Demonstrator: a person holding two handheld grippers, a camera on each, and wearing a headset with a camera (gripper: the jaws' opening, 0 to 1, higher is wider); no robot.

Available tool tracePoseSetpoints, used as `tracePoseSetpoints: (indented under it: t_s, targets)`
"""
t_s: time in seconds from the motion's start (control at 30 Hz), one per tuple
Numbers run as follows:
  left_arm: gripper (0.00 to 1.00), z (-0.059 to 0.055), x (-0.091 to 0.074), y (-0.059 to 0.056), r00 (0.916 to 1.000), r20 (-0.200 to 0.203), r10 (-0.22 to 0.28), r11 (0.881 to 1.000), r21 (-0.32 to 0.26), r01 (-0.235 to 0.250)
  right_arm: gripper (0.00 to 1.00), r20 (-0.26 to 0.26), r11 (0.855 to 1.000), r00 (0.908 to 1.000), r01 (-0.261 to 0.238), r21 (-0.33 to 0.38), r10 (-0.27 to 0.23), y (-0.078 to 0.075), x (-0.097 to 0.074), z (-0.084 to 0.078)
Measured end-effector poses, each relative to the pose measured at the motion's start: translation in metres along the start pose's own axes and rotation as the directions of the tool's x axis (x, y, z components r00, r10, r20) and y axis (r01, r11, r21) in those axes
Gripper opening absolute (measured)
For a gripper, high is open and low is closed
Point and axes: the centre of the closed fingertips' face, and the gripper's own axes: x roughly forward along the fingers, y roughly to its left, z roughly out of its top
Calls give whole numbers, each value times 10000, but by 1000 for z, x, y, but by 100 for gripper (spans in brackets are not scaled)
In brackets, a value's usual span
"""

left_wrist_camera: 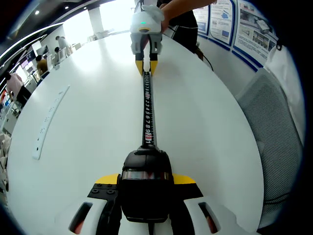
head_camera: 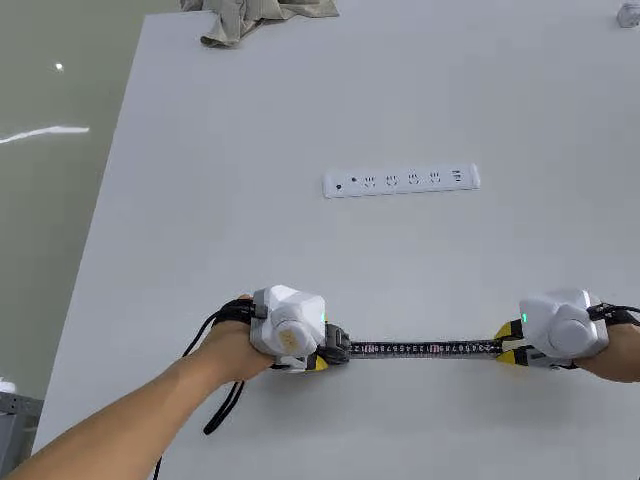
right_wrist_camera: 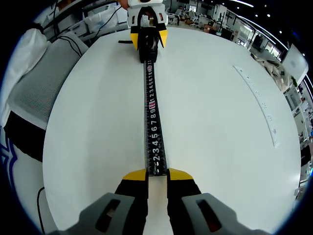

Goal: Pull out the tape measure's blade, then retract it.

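Observation:
A black tape measure case [left_wrist_camera: 146, 183] sits between the yellow-tipped jaws of my left gripper [left_wrist_camera: 146, 181], which is shut on it; in the head view the case [head_camera: 334, 345] is at the lower left. The black blade [head_camera: 425, 349] with white numbers stretches flat over the white table to my right gripper [head_camera: 510, 343]. In the right gripper view, the right gripper [right_wrist_camera: 156, 175] is shut on the blade's end, and the blade [right_wrist_camera: 152, 115] runs away to the case [right_wrist_camera: 147, 41] in the other gripper. From the left gripper view, the blade [left_wrist_camera: 147, 107] runs to the right gripper [left_wrist_camera: 146, 67].
A white power strip [head_camera: 401, 181] lies on the table [head_camera: 300, 120] beyond the blade. Crumpled cloth [head_camera: 255, 14] sits at the far edge. The table's left edge runs close beside my left arm. A grey mesh chair [left_wrist_camera: 274, 132] stands by the table.

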Motion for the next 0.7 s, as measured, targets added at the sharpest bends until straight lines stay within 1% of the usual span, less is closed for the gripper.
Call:
tracePoseSetpoints:
  t_s: [0.07, 0.23, 0.33, 0.57, 0.67, 0.7]
  targets:
    - [35, 0, 0, 1, 10000, 3, -18, 10000, -8, 18, 14, -75, 9998, 10000, 8, -182, -10, 0, 0, 0]
    - [35, 0, 0, 0, 10000, 0, -32, 10000, 15, 32, 14, -114, 9998, 9999, 35, -194, -37, 0, 0, 1]
    - [35, 0, 0, 0, 10000, 3, -42, 10000, 37, 42, 14, -257, 9987, 9996, 100, -497, -113, 0, 0, 1]
    - [36, 0, 0, -1, 10000, 7, -60, 9999, 130, 60, 15, -357, 9980, 9993, 126, -621, -148, 0, 0, 1]
    - [36, 0, 0, -1, 10000, 9, -55, 9998, 179, 55, 15, -555, 9975, 9983, 117, -692, -156, 0, 1, 2]
    - [36, 1, 0, -1, 10000, 13, -63, 9998, 202, 63, 15, -873, 9970, 9961, 80, -766, -147, 0, -2, -4]
